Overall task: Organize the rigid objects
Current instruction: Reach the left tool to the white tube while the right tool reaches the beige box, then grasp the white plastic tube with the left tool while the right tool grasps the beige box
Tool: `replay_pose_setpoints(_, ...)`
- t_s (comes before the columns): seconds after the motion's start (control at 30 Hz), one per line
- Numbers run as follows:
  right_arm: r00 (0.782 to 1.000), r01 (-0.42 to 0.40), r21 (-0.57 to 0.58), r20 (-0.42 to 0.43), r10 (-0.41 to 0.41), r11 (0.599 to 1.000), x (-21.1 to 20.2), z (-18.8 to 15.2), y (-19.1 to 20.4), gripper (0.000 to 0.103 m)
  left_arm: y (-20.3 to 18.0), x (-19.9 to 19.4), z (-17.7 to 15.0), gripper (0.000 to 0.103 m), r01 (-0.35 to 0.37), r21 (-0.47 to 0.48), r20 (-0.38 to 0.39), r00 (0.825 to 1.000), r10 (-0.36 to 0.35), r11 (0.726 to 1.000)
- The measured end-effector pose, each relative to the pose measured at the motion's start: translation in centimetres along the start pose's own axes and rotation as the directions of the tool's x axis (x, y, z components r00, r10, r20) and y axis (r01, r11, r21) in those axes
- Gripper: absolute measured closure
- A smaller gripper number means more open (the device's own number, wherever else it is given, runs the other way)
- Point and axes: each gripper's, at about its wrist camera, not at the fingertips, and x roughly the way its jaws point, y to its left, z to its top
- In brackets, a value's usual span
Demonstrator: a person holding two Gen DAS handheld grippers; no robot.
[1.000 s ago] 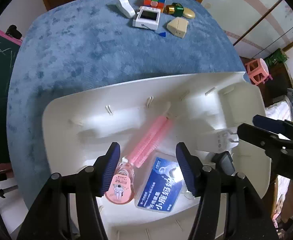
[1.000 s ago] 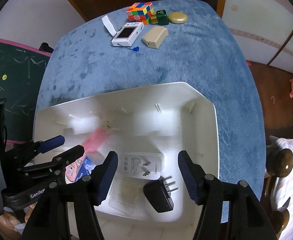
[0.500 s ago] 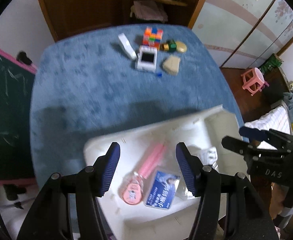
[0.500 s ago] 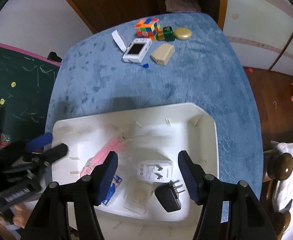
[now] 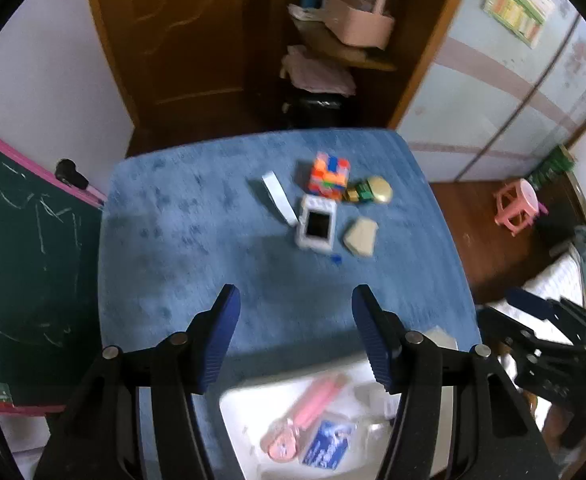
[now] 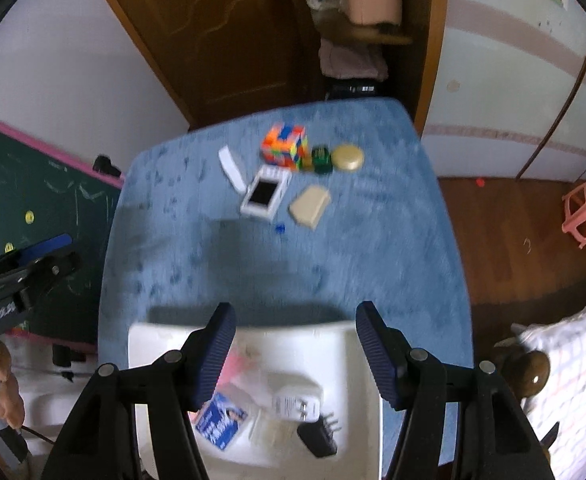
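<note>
On the blue table (image 6: 373, 248), the white tray (image 6: 333, 344) is taken as landmark. Beyond its far rim, a white strip (image 6: 231, 170) is laid with its long axis running away and leftward; just right, the white gadget (image 6: 265, 196), colour cube (image 6: 285, 146) and beige box (image 6: 310, 206) are grouped. The left gripper (image 5: 295, 336) and right gripper (image 6: 295, 350) are held half open, empty, above the tray.
</note>
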Motion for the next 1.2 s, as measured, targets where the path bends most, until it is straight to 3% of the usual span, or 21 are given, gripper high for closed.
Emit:
replay_pose_setpoints(0.23,0.999,0.019,0.024,0.037,-0.019,1.000,-0.2,5.5,0.2,0.040,0.7,1.9,4.8,0.041,-0.023,-0.079,0.011,1.000,0.024,0.997)
replay_pose_setpoints(0.53,0.998,0.038,0.029,0.052,-0.039,0.999,1.8,11.1,0.8,0.040,0.7,5.5,8.4,0.041,-0.037,-0.124,0.029,0.999,0.041,0.992)
replay_pose_setpoints(0.73,0.999,0.037,0.065,-0.024,-0.036,0.997,6.9,12.6,0.3,0.040,1.6,10.7,9.4,0.041,-0.081,-0.168,-0.015,0.997,0.080,0.982)
replay_pose_setpoints(0.97,0.989,0.045,0.165,-0.144,-0.021,0.985,14.9,11.8,-1.8,0.040,3.0,18.4,9.5,0.041,-0.131,-0.220,-0.126,0.987,0.105,0.967)
replay_pose_setpoints(1.2,0.981,0.051,-0.061,-0.182,-0.061,0.997,19.2,11.6,-1.8,0.043,3.2,23.5,9.1,0.041,-0.149,-0.248,-0.209,0.973,0.097,0.957)
